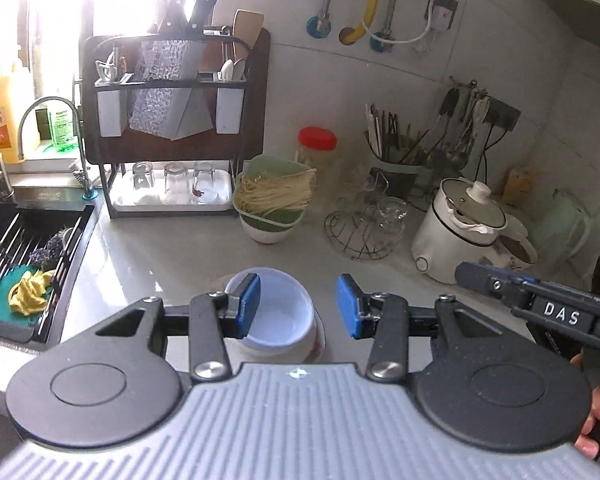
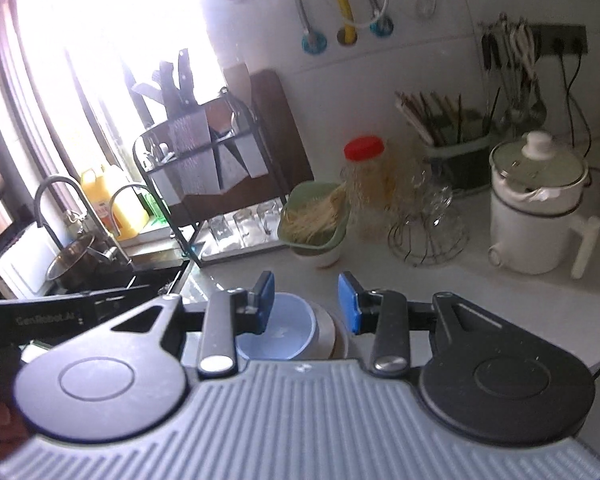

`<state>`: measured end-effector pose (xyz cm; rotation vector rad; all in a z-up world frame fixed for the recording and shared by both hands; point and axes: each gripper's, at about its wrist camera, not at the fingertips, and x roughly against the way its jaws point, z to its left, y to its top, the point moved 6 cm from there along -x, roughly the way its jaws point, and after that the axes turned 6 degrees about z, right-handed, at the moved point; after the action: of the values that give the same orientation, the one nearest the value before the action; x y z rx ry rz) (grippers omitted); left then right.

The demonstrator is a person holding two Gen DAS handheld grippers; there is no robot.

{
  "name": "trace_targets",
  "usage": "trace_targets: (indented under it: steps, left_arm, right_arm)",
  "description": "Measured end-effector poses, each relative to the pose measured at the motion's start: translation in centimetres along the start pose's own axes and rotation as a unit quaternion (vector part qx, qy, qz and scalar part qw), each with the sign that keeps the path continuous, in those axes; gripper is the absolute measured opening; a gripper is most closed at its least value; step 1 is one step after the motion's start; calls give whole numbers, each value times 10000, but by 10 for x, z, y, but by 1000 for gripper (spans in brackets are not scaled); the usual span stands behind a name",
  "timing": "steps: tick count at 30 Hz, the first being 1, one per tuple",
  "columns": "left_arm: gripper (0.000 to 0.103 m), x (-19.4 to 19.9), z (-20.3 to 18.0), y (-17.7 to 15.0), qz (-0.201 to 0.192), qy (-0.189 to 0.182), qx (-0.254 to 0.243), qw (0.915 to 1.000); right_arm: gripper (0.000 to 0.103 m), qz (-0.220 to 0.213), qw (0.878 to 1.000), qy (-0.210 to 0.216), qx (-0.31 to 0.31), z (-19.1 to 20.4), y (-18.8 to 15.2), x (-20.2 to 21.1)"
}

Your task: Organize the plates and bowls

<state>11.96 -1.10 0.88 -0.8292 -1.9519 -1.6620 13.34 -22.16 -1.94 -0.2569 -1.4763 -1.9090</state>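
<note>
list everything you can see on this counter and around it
bowl: one, pale blue, counter front, stacked on white dishes
noodle basket: one, green, set in a white bowl, mid counter
jar: one, red lid, behind the basket
wire glass stand: one, metal, right of the basket
electric pot: one, white, right side
chopstick holder: one, green, by the wall
knife rack: one, black, beside the sink
glasses: three, clear, on the rack's tray
sink: one, black, left
left gripper: open, above the bowl
right gripper: open, empty
</note>
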Motion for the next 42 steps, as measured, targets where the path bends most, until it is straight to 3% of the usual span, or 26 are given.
trace_targets:
  steps: [6, 8, 9, 13, 22, 31, 42]
  left_arm:
    - [51, 26, -7, -31, 19, 90, 143, 9999]
    - [66, 34, -8, -42, 10, 158, 142, 9998]
    - [68, 37, -8, -47, -7, 188, 133, 9997]
    - [88, 50, -9, -67, -7, 279, 167, 9995]
    - [98, 79, -9, -109, -48, 436, 177, 9989]
    - [99, 87, -14, -138, 156, 376, 82, 9991]
    - [99, 97, -11, -150, 154, 428, 169, 9988]
  right_arm:
    - [54, -137, 9997, -4, 186, -1, -15, 30]
    - [66, -143, 9997, 35, 185, -2, -23, 38]
    - [73, -163, 9997, 35, 191, -2, -27, 42]
    - [83, -232, 9991, -6, 343, 1, -42, 56]
    - [84, -228, 9991, -32, 362, 4, -77, 79]
    - [85, -161, 9995, -177, 213, 4, -106, 93]
    - [85, -335, 9990, -232, 197, 5, -114, 103]
